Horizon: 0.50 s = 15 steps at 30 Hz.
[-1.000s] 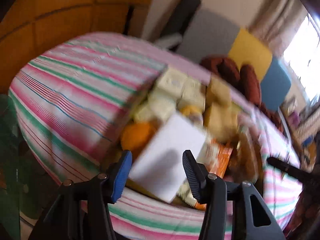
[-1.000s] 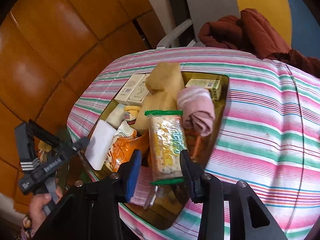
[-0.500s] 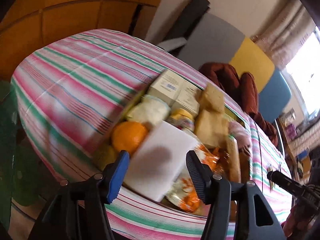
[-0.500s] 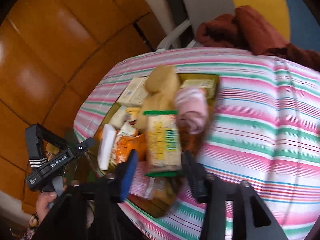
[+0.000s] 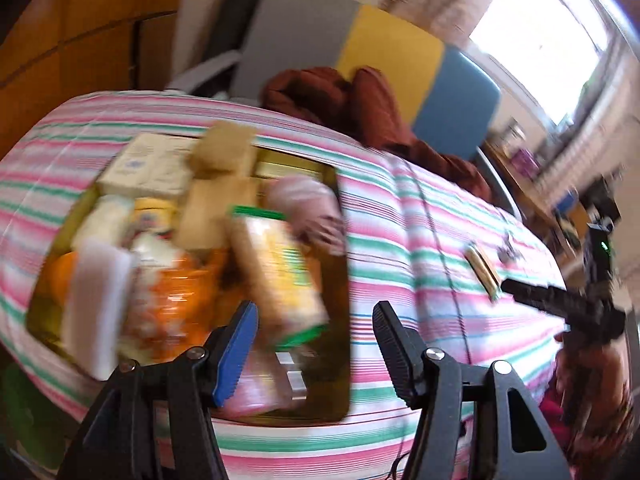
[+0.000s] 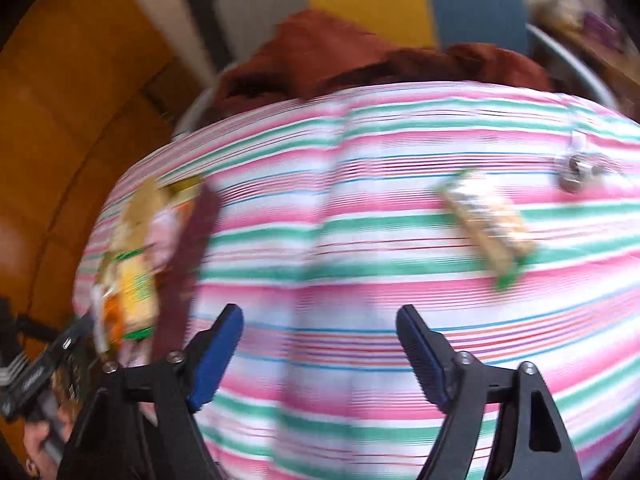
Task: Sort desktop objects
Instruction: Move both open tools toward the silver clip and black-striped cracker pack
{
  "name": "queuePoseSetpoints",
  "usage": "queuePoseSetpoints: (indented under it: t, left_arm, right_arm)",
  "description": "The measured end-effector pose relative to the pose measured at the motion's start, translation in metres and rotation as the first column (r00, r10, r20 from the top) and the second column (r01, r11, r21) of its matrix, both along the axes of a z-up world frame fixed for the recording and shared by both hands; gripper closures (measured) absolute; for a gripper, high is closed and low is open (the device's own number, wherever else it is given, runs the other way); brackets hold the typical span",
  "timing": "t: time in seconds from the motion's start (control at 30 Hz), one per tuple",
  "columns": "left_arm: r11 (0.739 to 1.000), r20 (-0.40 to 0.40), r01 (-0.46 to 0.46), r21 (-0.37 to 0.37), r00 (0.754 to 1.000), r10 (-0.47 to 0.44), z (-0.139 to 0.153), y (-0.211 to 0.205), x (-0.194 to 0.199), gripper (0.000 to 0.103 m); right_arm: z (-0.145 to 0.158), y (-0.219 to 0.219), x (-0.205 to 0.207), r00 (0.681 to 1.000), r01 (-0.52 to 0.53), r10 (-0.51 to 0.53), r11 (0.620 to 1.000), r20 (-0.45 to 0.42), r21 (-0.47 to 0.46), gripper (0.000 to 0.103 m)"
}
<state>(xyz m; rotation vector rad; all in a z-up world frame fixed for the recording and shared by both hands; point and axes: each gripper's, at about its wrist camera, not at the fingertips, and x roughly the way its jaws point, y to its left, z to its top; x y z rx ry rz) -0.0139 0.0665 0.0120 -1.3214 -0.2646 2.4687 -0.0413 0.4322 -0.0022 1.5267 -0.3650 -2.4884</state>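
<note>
A brass-coloured tray [image 5: 340,312] on the striped tablecloth [image 5: 404,220] is packed with items. Among them are a white block [image 5: 96,304], an orange snack bag [image 5: 172,300], a cracker packet [image 5: 276,272], a pink rolled cloth [image 5: 308,204] and tan sponges [image 5: 224,148]. My left gripper [image 5: 314,348] hovers open over the tray's near right corner, gripping nothing. My right gripper [image 6: 320,354] is over bare cloth, its jaws opening wide with nothing between them. A second cracker packet [image 6: 484,228] lies on the cloth beyond it. The tray [image 6: 188,248] sits at the left there.
A small metal object [image 6: 576,168] lies on the cloth at the far right. A dark red garment [image 5: 360,108] is heaped on the chair behind the table. An orange wooden wall [image 6: 60,120] stands at the left. A hand [image 6: 36,448] holds the left gripper at the lower left.
The white block left my left gripper's jaws and lies at the tray's left. My right gripper let go of the cracker packet in the tray, opened wide and swung right over the cloth.
</note>
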Motion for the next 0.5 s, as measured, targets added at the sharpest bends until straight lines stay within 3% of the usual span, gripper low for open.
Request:
queuePoseSetpoints:
  t: [0.1, 0.23, 0.5]
  left_arm:
    - [0.996, 0.031, 0.08, -0.029, 0.996, -0.079, -0.003, 0.034, -0.001, 0.042]
    - [0.983, 0.051, 0.173, -0.057, 0.984, -0.17, -0.007, 0.074, -0.001, 0.042]
    - [0.965, 0.111, 0.255, -0.061, 0.963, -0.247, -0.028, 0.119, -0.001, 0.042]
  right_arm:
    - [-0.009, 0.047, -0.012, 0.992, 0.099, -0.107, 0.989, 0.073, 0.107, 0.015]
    - [-0.017, 0.114, -0.019, 0.967, 0.221, -0.237, 0.964, 0.099, 0.148, 0.015]
    - [-0.027, 0.207, -0.042, 0.891, 0.429, -0.443, 0.894, 0.103, 0.13, 0.017]
